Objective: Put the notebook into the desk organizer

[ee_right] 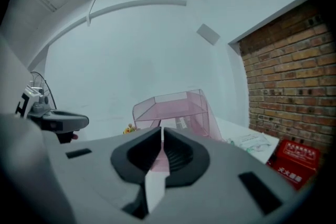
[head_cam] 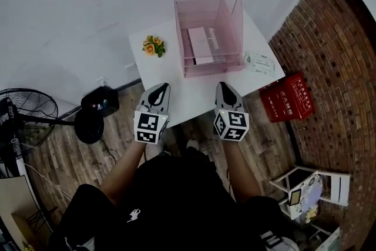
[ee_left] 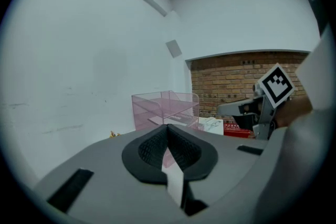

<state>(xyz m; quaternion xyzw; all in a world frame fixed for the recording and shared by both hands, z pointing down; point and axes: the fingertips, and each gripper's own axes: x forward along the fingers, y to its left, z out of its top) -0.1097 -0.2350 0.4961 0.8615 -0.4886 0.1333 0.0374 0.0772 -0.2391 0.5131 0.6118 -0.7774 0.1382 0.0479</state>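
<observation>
Holding left tongs (head_cam: 158, 86) and right tongs (head_cam: 225, 85) at bench's (head_cam: 176, 100) 6 o'clock edge, each pressed together on nothing; seemingly parking clear, notebook (head_cam: 202, 44) lying flat inside pink desk organizer (head_cam: 235, 14) at 12 o'clock.

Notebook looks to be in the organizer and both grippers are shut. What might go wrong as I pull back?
1. The organizer stands at the table's far edge; a nudge might push it off.
2. The packet lies at the right edge, ahead of the right gripper; a sideways sweep may drop it.
3. The notebook lies loose; tipping the organizer could slide it out.
</observation>
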